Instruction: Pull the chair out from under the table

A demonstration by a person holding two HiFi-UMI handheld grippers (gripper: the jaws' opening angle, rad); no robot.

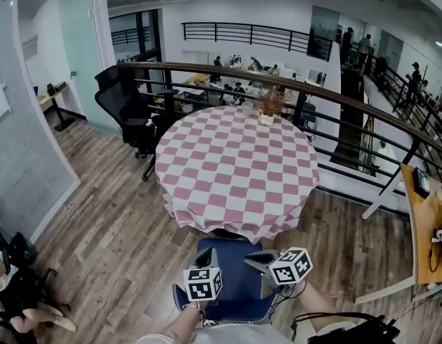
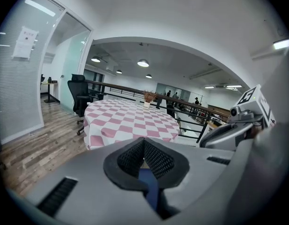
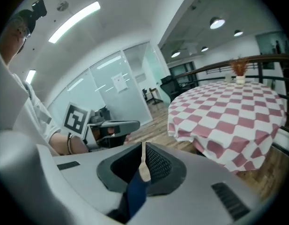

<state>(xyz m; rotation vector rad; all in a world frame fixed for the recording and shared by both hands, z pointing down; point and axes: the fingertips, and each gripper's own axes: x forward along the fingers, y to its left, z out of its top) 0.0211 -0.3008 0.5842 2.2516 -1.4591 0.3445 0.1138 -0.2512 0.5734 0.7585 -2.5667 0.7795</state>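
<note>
A round table (image 1: 235, 163) with a pink-and-white checked cloth stands in the middle of the head view. The blue chair (image 1: 235, 287) sits in front of it, its seat mostly out from under the cloth's near edge. Both grippers hover over the seat, touching nothing. My left gripper (image 1: 208, 252) has its jaws together and empty; in its own view (image 2: 144, 142) the tips meet, with blue seat (image 2: 149, 187) below. My right gripper (image 1: 249, 258) is beside it; its own view (image 3: 143, 146) shows jaws all but closed on nothing, the table (image 3: 228, 111) to the right.
A black office chair (image 1: 127, 106) stands at the table's far left by a dark railing (image 1: 335, 95). A potted plant (image 1: 267, 110) sits on the table's far edge. A wooden desk (image 1: 428, 221) is at right, a glass wall (image 1: 27, 156) at left, a seated person (image 1: 13, 292) low left.
</note>
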